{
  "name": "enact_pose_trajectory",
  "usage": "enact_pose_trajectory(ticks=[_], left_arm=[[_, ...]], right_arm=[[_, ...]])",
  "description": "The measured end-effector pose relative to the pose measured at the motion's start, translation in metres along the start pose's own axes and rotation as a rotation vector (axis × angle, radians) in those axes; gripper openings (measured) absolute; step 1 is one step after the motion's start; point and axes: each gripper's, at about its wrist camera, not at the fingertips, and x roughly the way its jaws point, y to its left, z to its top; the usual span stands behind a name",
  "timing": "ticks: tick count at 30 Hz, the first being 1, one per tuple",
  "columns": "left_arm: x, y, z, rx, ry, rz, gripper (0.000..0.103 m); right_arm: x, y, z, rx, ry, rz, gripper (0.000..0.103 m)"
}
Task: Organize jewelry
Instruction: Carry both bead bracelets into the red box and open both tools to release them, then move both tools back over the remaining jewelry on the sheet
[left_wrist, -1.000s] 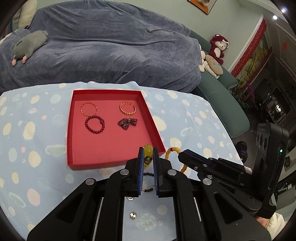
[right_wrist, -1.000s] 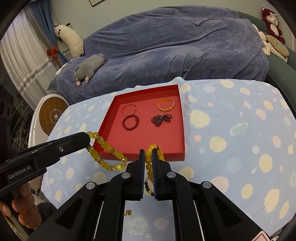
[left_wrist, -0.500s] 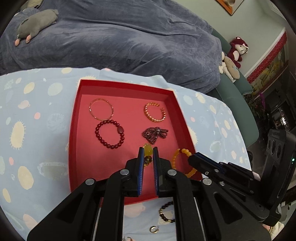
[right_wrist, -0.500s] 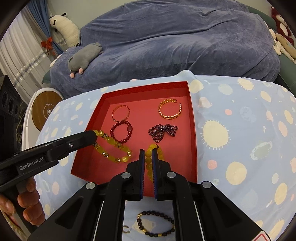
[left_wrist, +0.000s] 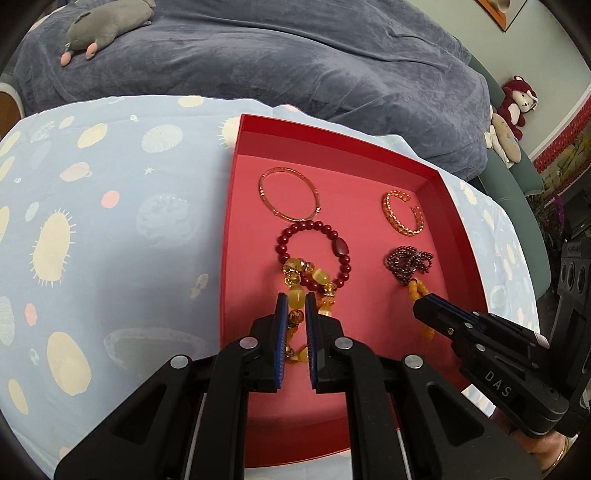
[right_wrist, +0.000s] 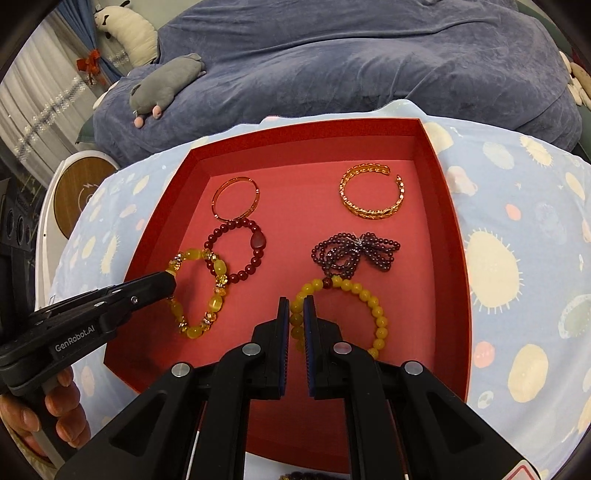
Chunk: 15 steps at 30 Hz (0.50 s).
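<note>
In the near-left part of the red tray (right_wrist: 448, 206), the left gripper (left_wrist: 296, 306) has its jaws clamped on the yellow crystal bracelet (right_wrist: 218, 269), whose far end overlaps the dark red bead bracelet (right_wrist: 255, 242). Toward the near-right part, the right gripper (right_wrist: 296, 308) has its jaws clamped on the yellow bead bracelet (right_wrist: 364, 295), which touches the purple bead cluster (right_wrist: 354, 253). Both strands appear light, limp and smooth, so grip across single beads; loose loops are likely to sag and snag neighbouring pieces.

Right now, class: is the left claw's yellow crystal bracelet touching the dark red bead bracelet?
Touching. In the right wrist view the yellow crystal bracelet overlaps the dark red bead bracelet, beads lying across beads in the red tray.
</note>
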Motion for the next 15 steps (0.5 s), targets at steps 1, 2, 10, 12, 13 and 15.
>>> enact_pose_trajectory(ticks=[1,2,10,12,13,15], left_arm=[[-0.001,0.002,0.000,-0.006,-0.001,-0.001,0.009],[-0.001,0.004,0.000,-0.009,-0.004,-0.002,0.009],[-0.016,0.007,-0.004,-0.020,-0.048,0.002,0.016],[-0.025,0.005,-0.007,-0.016,-0.070,0.012,0.024],[-0.029,0.004,-0.009,-0.014,-0.080,0.014,0.026],[-0.039,0.004,-0.014,-0.013,-0.093,0.009,0.027]], right_arm=[[0.000,0.002,-0.001,-0.006,-0.004,-0.002,0.013],[0.000,0.003,-0.001,-0.009,-0.005,-0.004,0.015],[-0.022,0.003,-0.008,-0.017,-0.047,-0.016,0.028],[-0.032,0.002,-0.011,-0.017,-0.060,-0.020,0.028],[-0.036,0.002,-0.012,-0.014,-0.067,-0.022,0.028],[-0.046,0.001,-0.016,-0.008,-0.079,-0.027,0.028]])
